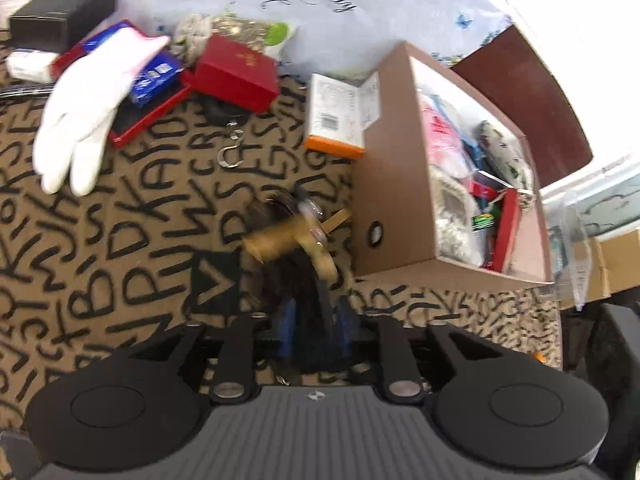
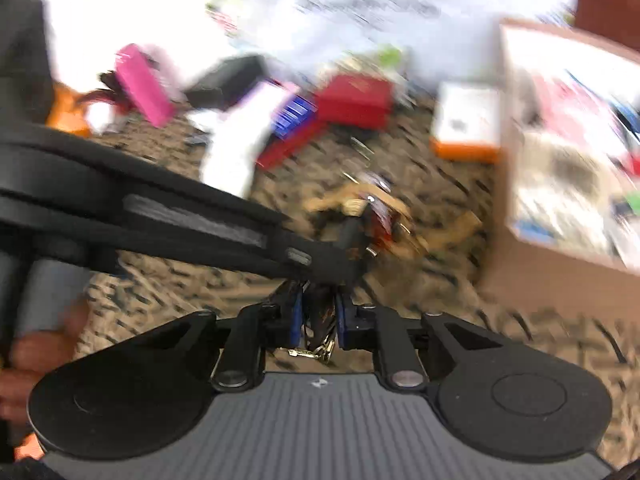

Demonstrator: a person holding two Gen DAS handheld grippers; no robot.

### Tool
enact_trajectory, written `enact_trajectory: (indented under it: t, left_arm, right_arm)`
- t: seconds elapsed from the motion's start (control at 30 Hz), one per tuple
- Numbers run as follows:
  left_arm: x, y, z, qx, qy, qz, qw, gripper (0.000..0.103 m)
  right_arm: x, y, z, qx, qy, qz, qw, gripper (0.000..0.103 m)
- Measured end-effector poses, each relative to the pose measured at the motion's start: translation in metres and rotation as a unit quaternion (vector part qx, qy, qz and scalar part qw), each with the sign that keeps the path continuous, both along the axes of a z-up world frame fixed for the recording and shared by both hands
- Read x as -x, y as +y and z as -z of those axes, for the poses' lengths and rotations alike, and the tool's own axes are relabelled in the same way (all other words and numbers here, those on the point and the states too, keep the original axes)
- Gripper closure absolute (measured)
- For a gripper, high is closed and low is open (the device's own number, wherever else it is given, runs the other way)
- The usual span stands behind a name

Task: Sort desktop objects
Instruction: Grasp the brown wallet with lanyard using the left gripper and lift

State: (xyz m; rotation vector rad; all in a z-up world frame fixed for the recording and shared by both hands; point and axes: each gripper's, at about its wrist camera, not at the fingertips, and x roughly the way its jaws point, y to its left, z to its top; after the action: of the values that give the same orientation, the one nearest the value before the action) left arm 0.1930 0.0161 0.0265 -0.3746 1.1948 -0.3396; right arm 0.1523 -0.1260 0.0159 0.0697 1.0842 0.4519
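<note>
Clearly, in the left wrist view the left gripper point(image 1: 316, 324) is clamped on a dark, shaggy strap-like thing point(image 1: 308, 288) that runs up between its blue pads point(image 1: 288, 328) to a tan toy figure point(image 1: 298, 236), which hangs above the letter-printed cloth point(image 1: 120, 240). Just to the right stands an open cardboard box point(image 1: 404, 160), full of packets and soft items, with an orange-edged white carton point(image 1: 336, 114) leaning against its left wall. Farther back lie a red box point(image 1: 236, 72), a white glove point(image 1: 92, 108) draped over a shallow red tray point(image 1: 152, 114), and a black box point(image 1: 64, 12). The right wrist view is badly blurred: the right gripper point(image 2: 318, 320) is squeezed tight on a dark strap point(image 2: 320, 316) with small metal keys point(image 2: 316, 354) dangling beneath it. The other tool's black arm point(image 2: 160, 216) crosses from the left, meeting the same tan figure point(image 2: 360, 200) near the cardboard box point(image 2: 532, 264). A bare hand point(image 2: 24, 360) shows at the left edge.
</note>
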Motion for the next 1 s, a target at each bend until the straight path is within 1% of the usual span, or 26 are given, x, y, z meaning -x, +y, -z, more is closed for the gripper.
enact_trajectory:
  t: [0.07,0.1,0.13,0.2,0.23,0.3,0.33,0.37,0.43,0.47,0.53,0.63,0.7,0.77,0.9,1.0]
  left_arm:
    - [0.009,0.001,0.002,-0.01,-0.002,-0.006,0.9999,0.059]
    - [0.012,0.002,0.005,-0.014,0.0,-0.011,0.9998,0.057]
    - [0.017,0.003,0.007,-0.018,0.003,-0.015,0.9997,0.053]
    - [0.02,0.003,0.014,-0.024,0.011,-0.019,0.9995,0.052]
    - [0.022,0.002,0.018,-0.026,0.016,-0.022,0.9993,0.052]
    - [0.024,0.001,0.027,-0.027,0.025,-0.023,0.999,0.05]
    - [0.026,0.0,0.031,-0.028,0.027,-0.024,0.9989,0.048]
    - [0.026,-0.001,0.035,-0.03,0.028,-0.025,0.9988,0.045]
    - [0.026,-0.003,0.04,-0.03,0.025,-0.03,0.9988,0.044]
    - [0.026,-0.004,0.043,-0.029,0.023,-0.032,0.9988,0.044]
    - [0.022,-0.004,0.05,-0.028,0.021,-0.038,0.9987,0.043]
    - [0.012,-0.003,0.061,-0.027,0.022,-0.049,0.9982,0.04]
    - [0.005,-0.002,0.069,-0.026,0.03,-0.053,0.9978,0.039]
    - [-0.001,-0.001,0.075,-0.013,0.037,-0.054,0.9978,0.032]
    - [-0.011,-0.009,0.084,0.003,0.041,-0.031,0.9987,0.03]
    - [-0.018,-0.019,0.09,-0.004,0.043,-0.018,0.9989,0.028]
  right_arm:
    - [0.001,-0.005,0.009,0.008,0.037,0.039,0.999,0.085]
    - [0.004,-0.012,0.014,0.013,0.043,0.051,0.998,0.085]
    - [0.007,-0.016,0.016,0.026,0.043,0.051,0.997,0.085]
    - [0.013,-0.02,0.018,0.054,0.027,0.046,0.997,0.085]
    - [0.016,-0.021,0.021,0.059,0.024,0.046,0.997,0.084]
    - [0.021,-0.022,0.028,0.052,0.037,0.049,0.997,0.083]
    - [0.026,-0.024,0.029,0.049,0.042,0.051,0.997,0.081]
    - [0.026,-0.024,0.031,0.047,0.046,0.051,0.997,0.076]
    - [0.03,-0.022,0.032,0.05,0.048,0.048,0.996,0.069]
    - [0.029,-0.022,0.033,0.05,0.046,0.047,0.997,0.066]
    - [0.03,-0.024,0.034,0.048,0.039,0.043,0.997,0.064]
    - [0.023,-0.022,0.039,0.051,0.037,0.04,0.997,0.063]
    - [0.018,-0.022,0.044,0.051,0.037,0.042,0.997,0.063]
    - [0.014,-0.025,0.049,0.051,0.04,0.042,0.997,0.063]
    - [0.006,-0.025,0.059,0.058,0.047,0.046,0.996,0.063]
    - [0.001,-0.024,0.067,0.056,0.057,0.046,0.996,0.063]
